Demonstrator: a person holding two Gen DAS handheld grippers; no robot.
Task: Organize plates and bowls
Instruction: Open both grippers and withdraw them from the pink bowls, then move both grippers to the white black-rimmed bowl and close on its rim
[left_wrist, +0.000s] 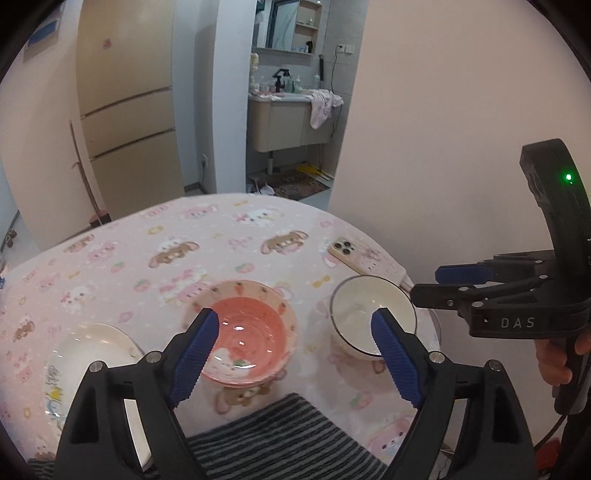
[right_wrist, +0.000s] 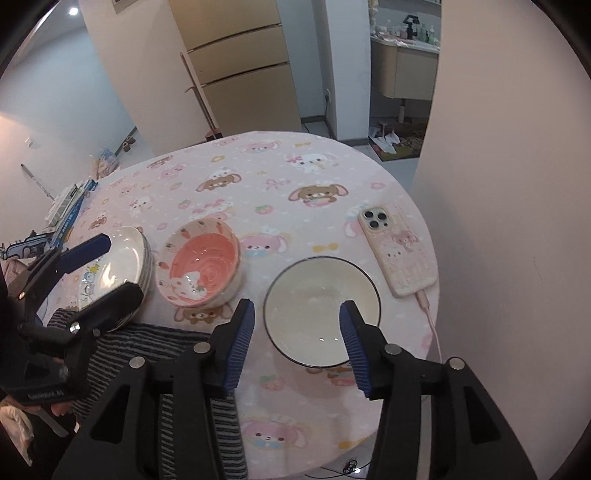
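In the left wrist view the left gripper's (left_wrist: 295, 325) own frame covers the near half of the stacked white plates (left_wrist: 88, 354), so how many lie in the stack is hard to tell; the right wrist view suggests perhaps three or four. The striped cloth (left_wrist: 280, 435) at the tabletop's near edge is also partly hidden.

The left gripper hangs with its jaws wide apart over the pink bowl (left_wrist: 247, 339), holding nothing. The right gripper (right_wrist: 297, 321) stands about half open above the white bowl (right_wrist: 321, 310), one blue pad over the bowl's hollow, gripping nothing.

The pink bowl, with a carrot-patterned rim, sits mid-table near the front edge; the dark-rimmed white bowl sits toward the right edge, beside a phone (right_wrist: 399, 251). The plates lie near the left edge on the pink tablecloth (right_wrist: 258, 177).
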